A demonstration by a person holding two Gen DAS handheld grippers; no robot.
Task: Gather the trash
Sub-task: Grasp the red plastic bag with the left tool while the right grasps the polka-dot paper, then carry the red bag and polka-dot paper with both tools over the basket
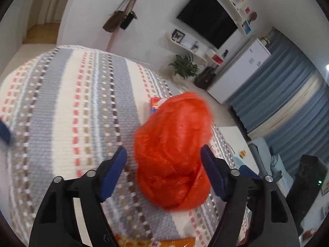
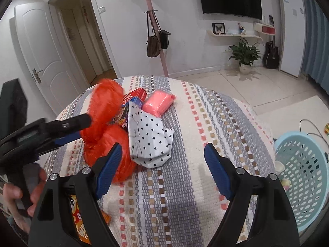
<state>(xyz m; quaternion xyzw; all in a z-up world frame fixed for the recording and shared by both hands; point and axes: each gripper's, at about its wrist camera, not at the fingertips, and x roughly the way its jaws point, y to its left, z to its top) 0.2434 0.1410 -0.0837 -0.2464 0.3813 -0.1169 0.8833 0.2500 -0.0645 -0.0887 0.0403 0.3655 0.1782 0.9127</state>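
A crumpled orange plastic bag (image 1: 172,144) lies blurred on the striped bedspread (image 1: 61,103), between the fingers of my left gripper (image 1: 163,149). The jaws stand apart, with a gap at the left pad and the right pad at the bag's edge. In the right wrist view the same bag (image 2: 104,123) bulges around the left gripper (image 2: 84,128). Behind it lie a red and blue box (image 2: 135,97), a pink packet (image 2: 159,103) and a white paper with black hearts (image 2: 148,140). My right gripper (image 2: 162,147) hangs open over the bedspread, nothing between its fingers.
A light blue slotted basket (image 2: 302,177) stands on the floor off the bed's right edge. An orange snack wrapper (image 2: 79,222) lies at the near edge under the right gripper. A hand (image 2: 12,195) holds the left gripper. A coat stand with bags (image 2: 156,41) rises beyond the bed.
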